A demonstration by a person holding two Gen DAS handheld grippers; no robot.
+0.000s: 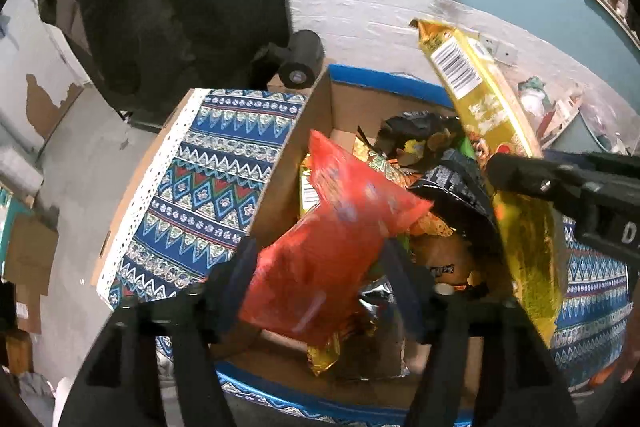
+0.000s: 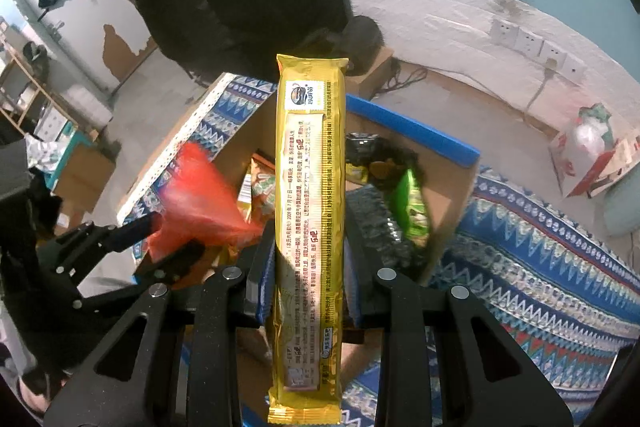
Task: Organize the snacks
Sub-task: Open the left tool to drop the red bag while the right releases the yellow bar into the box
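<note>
Left tongs (image 1: 320, 267) spread, red bag (image 1: 332, 243) loose between | right tongs (image 2: 306, 283) clenched on yellow packet (image 2: 310, 187) | both over cardboard box (image 1: 288, 163)

Snack packets (image 1: 448, 195) lie in the cardboard box (image 1: 280, 163) (on the patterned cloth (image 1: 208, 183)).

Each camera sits behind its own gripper's two fingers and looks steeply down and forward at close range. The left wrist view faces the cardboard box (image 1: 316, 115) from its left. The right wrist view faces it from the right. Both views share the box (image 2: 456, 211), the patterned cloth (image 1: 208, 179) and the rear wall.
</note>
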